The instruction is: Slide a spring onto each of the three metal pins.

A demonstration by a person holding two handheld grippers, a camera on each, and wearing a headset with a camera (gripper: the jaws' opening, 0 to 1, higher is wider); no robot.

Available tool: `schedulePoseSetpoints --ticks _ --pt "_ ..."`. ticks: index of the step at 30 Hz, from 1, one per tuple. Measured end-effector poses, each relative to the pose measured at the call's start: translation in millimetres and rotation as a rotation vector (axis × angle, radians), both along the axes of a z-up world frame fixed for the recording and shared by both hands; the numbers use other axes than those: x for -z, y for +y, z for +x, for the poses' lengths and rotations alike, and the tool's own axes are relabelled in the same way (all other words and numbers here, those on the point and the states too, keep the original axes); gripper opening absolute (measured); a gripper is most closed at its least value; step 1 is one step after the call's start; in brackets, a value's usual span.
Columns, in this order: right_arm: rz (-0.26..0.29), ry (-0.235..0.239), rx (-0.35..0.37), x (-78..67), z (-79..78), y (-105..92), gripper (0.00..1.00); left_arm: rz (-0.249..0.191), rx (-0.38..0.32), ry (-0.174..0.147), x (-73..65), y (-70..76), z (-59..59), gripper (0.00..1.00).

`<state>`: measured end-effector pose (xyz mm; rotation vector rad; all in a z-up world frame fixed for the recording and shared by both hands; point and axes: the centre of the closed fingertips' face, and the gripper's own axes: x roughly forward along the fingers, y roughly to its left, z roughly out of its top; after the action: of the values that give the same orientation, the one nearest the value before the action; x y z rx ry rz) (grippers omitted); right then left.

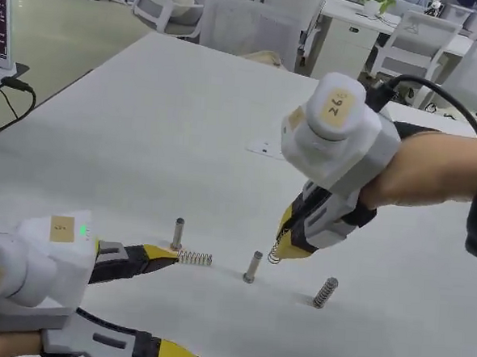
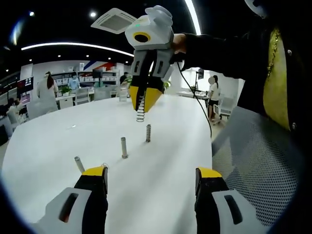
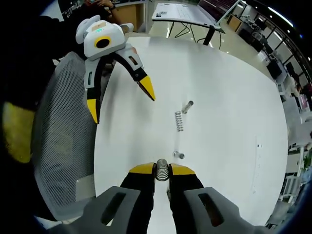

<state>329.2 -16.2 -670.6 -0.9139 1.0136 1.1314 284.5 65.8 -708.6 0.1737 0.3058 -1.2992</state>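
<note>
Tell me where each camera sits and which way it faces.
Head view: on the person's head, looking forward and down at the table; shows the left gripper, the right gripper and a forearm.
Left gripper view: on the left gripper, looking along its open fingers across the table at the pins.
Right gripper view: on the right gripper, looking down past its fingers, shut on a spring.
Shared: the two gripper views face each other; each shows the other gripper.

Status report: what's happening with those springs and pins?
Left gripper open. Right gripper shut on spring, near middle pin. End pin already sprung; loose spring on table. Nothing blocking.
</note>
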Motion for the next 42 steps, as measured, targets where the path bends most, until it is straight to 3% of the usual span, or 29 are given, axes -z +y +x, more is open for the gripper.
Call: schedulePoseSetpoints --ticks 9,21,26,31,42 --pt "0.006 -0.018 0.013 5.9 14.2 1.6 0.08 -0.003 -0.082 0.007 4.8 24.2 1.9 0.73" --pt "0.000 -0.013 0.021 16.5 27.5 2.2 0.08 -0.017 -0.154 -0.013 -0.4 41.2 -1.7 0.75" --pt "-0.015 0.003 0.024 27.3 33.3 2.4 0.08 -0.020 -0.181 -0.015 -1.1 48.8 -0.2 0.75" --pt "-0.022 0.033 0.033 35.9 35.6 1.5 0.08 -0.028 -0.203 -0.020 -3.7 55.2 1.2 0.76" --pt "-0.035 0.050 0.031 45.9 44.6 -1.2 0.08 -0.023 -0.219 -0.014 -3.5 59.0 3.3 0.73"
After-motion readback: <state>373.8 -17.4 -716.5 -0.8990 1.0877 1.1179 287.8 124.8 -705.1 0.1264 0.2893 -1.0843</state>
